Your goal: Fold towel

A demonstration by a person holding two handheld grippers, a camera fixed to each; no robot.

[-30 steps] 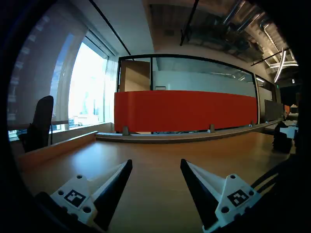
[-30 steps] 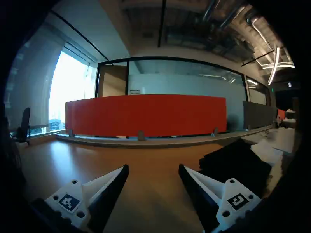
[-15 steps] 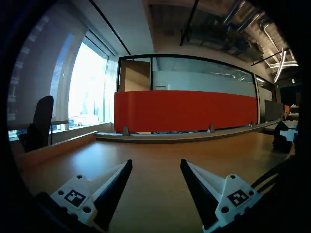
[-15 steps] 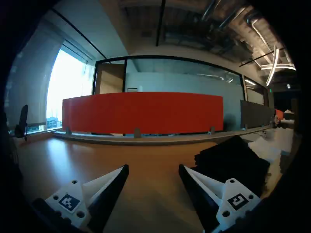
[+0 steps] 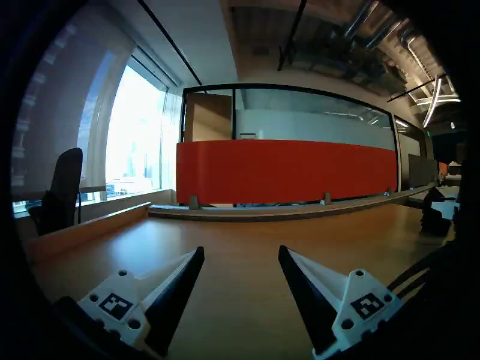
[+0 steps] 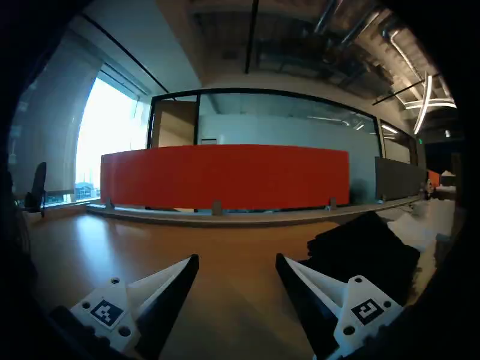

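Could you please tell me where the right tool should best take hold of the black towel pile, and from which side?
Probably the top layer at its near left corner, approached from the left over the desk: the black towel pile lies right of the open right tool, that edge stands exposed, and white stacks crowd its far side.

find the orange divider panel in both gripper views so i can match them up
Left gripper view: the orange divider is a wide band across the middle, reaching from centre-left to the right side.
Right gripper view: the orange divider is again a wide band across the middle, starting nearer the left side.
Shared landmark: the bright window, left of the divider in both.
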